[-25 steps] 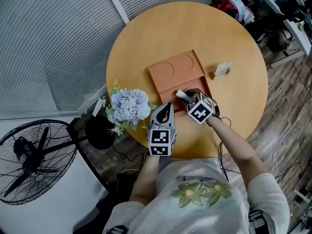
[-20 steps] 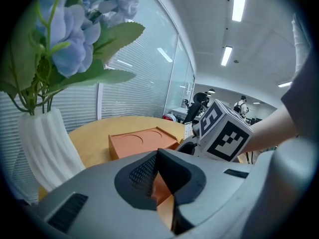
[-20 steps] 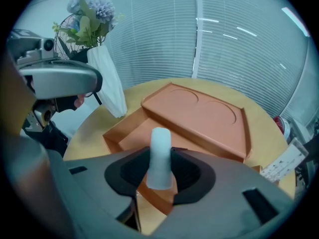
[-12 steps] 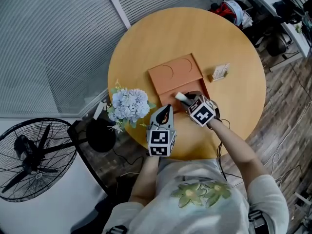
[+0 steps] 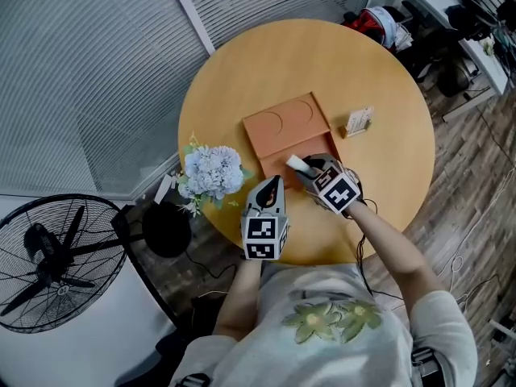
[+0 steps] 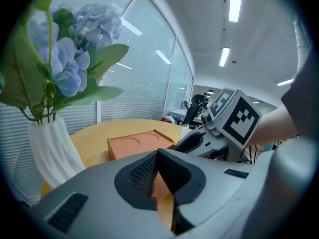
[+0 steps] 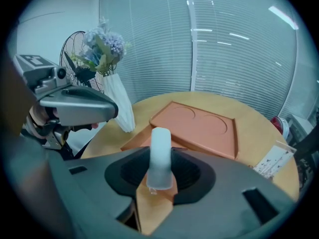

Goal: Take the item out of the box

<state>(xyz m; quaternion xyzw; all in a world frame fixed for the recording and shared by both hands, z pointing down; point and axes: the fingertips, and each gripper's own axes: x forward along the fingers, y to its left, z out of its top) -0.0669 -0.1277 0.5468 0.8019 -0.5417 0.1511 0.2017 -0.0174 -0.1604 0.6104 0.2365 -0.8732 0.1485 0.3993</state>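
Observation:
An orange flat box (image 5: 286, 123) with two round imprints lies on the round wooden table (image 5: 387, 71); it also shows in the right gripper view (image 7: 199, 126) and the left gripper view (image 6: 134, 144). My right gripper (image 5: 306, 170) is shut on a white cylindrical item (image 5: 297, 163), which it holds above the box's near end. The item (image 7: 160, 156) stands up between the jaws of that gripper (image 7: 159, 176). My left gripper (image 5: 274, 185) hovers at the box's near left corner. Its jaws (image 6: 158, 156) meet at the tips with nothing seen between them.
A white vase of blue flowers (image 5: 211, 174) stands at the table's left edge, close to my left gripper. A small printed card (image 5: 357, 121) sits right of the box. A black fan (image 5: 52, 252) stands on the floor at the lower left. Window blinds run behind the table.
My right gripper has lifted the white item up from the box's near end. The left gripper has stayed where it was.

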